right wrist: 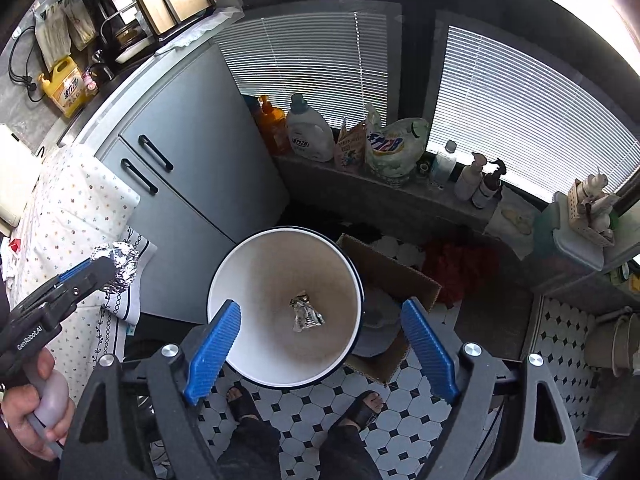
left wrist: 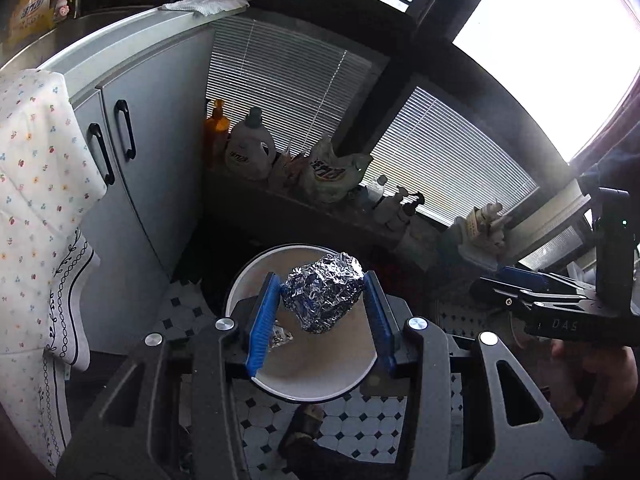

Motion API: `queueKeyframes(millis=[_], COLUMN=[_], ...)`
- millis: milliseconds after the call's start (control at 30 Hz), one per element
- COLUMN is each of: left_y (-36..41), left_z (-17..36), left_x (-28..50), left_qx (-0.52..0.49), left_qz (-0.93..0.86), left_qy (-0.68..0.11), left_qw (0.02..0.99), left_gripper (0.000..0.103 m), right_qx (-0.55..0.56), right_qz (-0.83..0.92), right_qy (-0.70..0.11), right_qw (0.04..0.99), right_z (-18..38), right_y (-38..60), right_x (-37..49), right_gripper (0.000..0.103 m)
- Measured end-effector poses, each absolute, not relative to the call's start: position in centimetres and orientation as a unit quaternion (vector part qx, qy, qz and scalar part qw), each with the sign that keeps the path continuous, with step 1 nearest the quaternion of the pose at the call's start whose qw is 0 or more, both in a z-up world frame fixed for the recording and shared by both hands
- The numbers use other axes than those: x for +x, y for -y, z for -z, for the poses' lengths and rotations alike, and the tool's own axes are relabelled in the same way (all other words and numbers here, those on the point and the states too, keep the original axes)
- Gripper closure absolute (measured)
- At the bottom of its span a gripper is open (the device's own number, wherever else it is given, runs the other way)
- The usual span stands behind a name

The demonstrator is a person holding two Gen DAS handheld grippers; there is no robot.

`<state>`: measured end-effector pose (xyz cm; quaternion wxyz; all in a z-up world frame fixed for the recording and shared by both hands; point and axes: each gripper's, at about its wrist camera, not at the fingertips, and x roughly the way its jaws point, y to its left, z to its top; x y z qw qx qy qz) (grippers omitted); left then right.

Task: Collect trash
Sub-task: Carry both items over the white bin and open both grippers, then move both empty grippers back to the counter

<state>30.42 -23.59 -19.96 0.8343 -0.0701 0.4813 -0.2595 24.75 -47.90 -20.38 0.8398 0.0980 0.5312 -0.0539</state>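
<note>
A crumpled ball of aluminium foil (left wrist: 324, 296) is clamped between the blue pads of my left gripper (left wrist: 322, 280), which hangs above the open white bin (left wrist: 320, 376). The right wrist view shows the same foil ball (right wrist: 122, 266) and left gripper (right wrist: 106, 270) off to the left of the bin (right wrist: 224, 272). My right gripper (right wrist: 320, 306) is held over the bin's mouth, open wide, with nothing between its fingers. A small foil scrap (right wrist: 306, 314) lies on the bin's bottom, and this scrap (left wrist: 281, 336) shows under the ball too. The right gripper (left wrist: 500, 280) enters from the right.
A cardboard box (right wrist: 400, 276) stands against the bin's right side, with red cloth (right wrist: 460, 268) behind it. A grey cabinet (right wrist: 192, 168) and a flowered cloth (right wrist: 72, 208) are to the left. Detergent bottles (right wrist: 312, 132) line the window ledge. A person's sandalled feet (right wrist: 244, 400) stand on the tiled floor.
</note>
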Motion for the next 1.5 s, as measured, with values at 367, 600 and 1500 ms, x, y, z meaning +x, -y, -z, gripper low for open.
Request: queueKeyframes(millis=[367, 600, 1500], left_y=[21.4, 14.4, -16.1], left_z=[13.5, 9.6, 6.9], left_x=[30.3, 30.2, 20.4], left_qx=[-0.043, -0.046, -0.13], left_qz=[0.252, 0.181, -0.094], left_qy=[-0.436, -0.401, -0.321], left_qw=[0.863, 0.897, 0.934], left_gripper=[0.011, 0.01, 0.009], right_qx=[0.138, 0.108, -0.021], right_qz=[0.077, 0.04, -0.212], right_qy=[-0.488, -0.445, -0.376], right_qw=[0.858, 0.888, 0.902], right_z=[17.3, 14.0, 8.3], right_y=[47.6, 41.1, 8.8], right_x=[24.6, 26.1, 29.2], right_gripper=[0.014, 0.008, 0.008])
